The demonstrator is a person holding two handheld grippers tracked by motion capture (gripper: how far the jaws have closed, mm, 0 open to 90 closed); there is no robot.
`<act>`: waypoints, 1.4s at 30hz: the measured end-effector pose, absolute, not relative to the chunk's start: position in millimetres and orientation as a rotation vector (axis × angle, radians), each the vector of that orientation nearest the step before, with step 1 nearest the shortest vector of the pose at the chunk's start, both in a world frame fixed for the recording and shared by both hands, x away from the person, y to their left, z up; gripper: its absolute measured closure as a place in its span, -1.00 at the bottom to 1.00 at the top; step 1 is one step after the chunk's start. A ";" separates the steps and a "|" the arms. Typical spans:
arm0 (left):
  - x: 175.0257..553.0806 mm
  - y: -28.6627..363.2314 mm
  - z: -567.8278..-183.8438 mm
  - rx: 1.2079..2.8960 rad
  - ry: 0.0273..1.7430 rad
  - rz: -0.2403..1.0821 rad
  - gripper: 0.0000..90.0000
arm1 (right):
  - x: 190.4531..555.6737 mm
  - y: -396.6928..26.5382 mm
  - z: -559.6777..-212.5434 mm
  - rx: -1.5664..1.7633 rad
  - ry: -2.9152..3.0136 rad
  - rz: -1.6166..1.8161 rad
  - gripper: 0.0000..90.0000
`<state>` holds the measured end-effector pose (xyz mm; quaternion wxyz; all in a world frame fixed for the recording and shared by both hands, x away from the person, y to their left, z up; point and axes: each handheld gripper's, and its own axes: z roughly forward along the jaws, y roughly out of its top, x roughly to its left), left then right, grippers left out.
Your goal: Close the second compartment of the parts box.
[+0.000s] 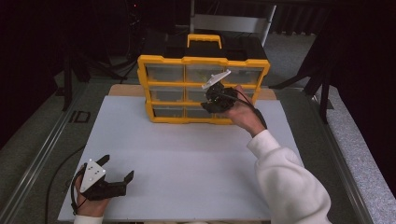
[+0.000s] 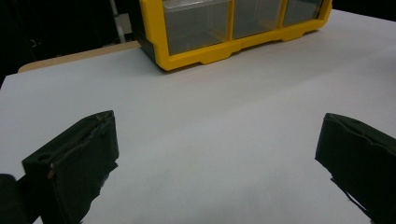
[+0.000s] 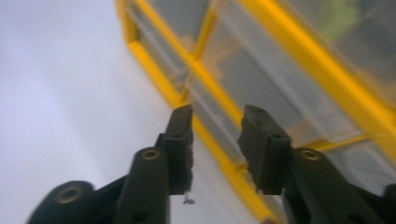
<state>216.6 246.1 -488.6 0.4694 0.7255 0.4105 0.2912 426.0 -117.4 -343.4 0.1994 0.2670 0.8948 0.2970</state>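
A yellow-framed drawer cabinet [image 1: 203, 60] with clear drawers and a black top handle stands at the far edge of the white board [image 1: 187, 154]. My right gripper [image 1: 208, 99] is up against its front, at the middle and lower drawers on the right side. In the right gripper view its jaws [image 3: 215, 114] stand a little apart with nothing between them, pointing at the clear drawer fronts and yellow frame [image 3: 327, 60]. My left gripper [image 1: 117, 166] rests near the board's front left corner. Its jaws [image 2: 219, 126] are wide open over bare board, and the cabinet [image 2: 205, 53] lies far ahead.
A wooden tabletop edge [image 1: 123, 89] shows behind the white board on both sides of the cabinet. Metal rails [image 1: 42, 154] run along the left and right of the table. A dark stand and cables sit beyond the far left.
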 end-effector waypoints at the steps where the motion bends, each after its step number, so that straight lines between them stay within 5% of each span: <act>1: 216.6 246.1 -488.7 1.778 1.007 0.713 -1.00 | 424.4 -116.3 -344.5 0.740 2.509 0.822 0.21; 13: 216.3 246.0 -488.3 1.781 1.005 0.715 -1.00 | 397.6 -106.4 -363.2 0.645 2.572 0.798 -0.60; 42: 216.3 245.2 -487.9 1.778 1.003 0.716 -1.00 | 332.7 -141.9 -414.7 0.670 2.533 0.883 -0.78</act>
